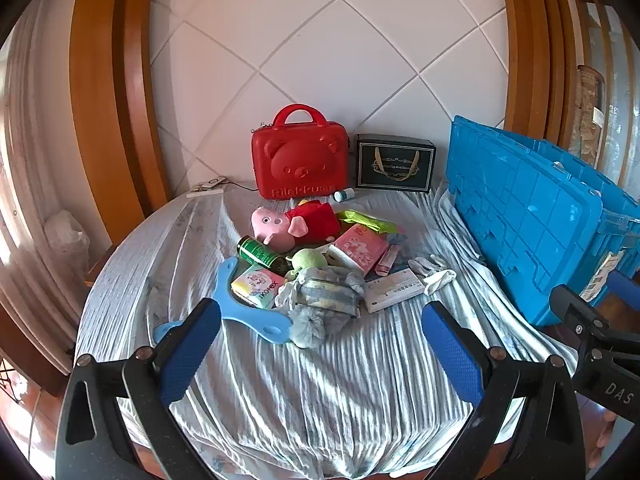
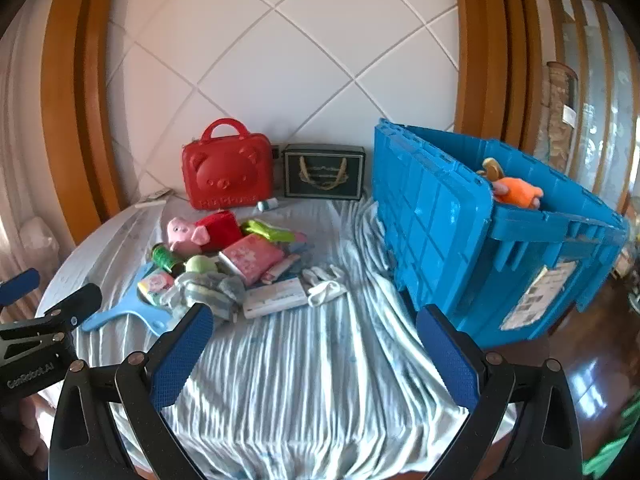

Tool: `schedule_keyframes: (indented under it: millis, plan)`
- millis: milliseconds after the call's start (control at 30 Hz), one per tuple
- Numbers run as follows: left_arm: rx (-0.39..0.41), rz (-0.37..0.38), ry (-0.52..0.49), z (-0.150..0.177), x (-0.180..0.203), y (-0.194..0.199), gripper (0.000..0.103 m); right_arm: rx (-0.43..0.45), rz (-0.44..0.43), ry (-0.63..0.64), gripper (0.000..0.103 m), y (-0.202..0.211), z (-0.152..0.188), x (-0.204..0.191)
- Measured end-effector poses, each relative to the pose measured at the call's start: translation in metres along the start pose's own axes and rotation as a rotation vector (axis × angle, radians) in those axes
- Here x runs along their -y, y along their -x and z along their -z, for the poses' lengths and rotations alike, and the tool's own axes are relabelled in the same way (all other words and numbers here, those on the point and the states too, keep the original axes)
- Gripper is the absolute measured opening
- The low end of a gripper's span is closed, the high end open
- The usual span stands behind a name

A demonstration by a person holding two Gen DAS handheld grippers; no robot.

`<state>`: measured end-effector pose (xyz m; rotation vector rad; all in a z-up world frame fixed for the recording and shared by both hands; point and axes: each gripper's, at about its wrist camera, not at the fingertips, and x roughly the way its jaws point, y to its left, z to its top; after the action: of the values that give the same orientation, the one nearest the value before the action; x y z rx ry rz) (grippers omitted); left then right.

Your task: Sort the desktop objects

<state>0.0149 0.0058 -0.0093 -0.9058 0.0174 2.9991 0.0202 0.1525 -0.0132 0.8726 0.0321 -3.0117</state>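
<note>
Both your grippers hang short of the pile, the left gripper (image 1: pixel 320 356) and the right gripper (image 2: pixel 316 354) each with fingers spread wide and nothing between them. The pile (image 1: pixel 316 264) sits mid-tabletop on the striped cloth (image 2: pixel 304 380): pig plush (image 1: pixel 276 228), green bottle (image 1: pixel 258 252), pink pack (image 1: pixel 360 248), white box (image 1: pixel 394 290), gloves (image 1: pixel 434 276), blue hanger (image 1: pixel 234 308). The blue crate (image 2: pixel 452 240) stands to the right, an orange toy (image 2: pixel 518 192) already in it, so sorting looks barely started. You are at the reach step. Next, pick an item at the edge, probably the gloves or white box nearest the crate, come down over it, and close without dragging neighbours.
</note>
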Motion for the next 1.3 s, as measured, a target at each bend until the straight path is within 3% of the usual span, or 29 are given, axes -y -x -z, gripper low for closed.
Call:
schedule_keyframes:
  millis: [1300]
  plan:
    - [-0.025, 0.01, 0.018, 0.0, -0.008, -0.013, 0.102, -0.029, 0.065, 0.016, 0.103, -0.01, 0.0, -0.008]
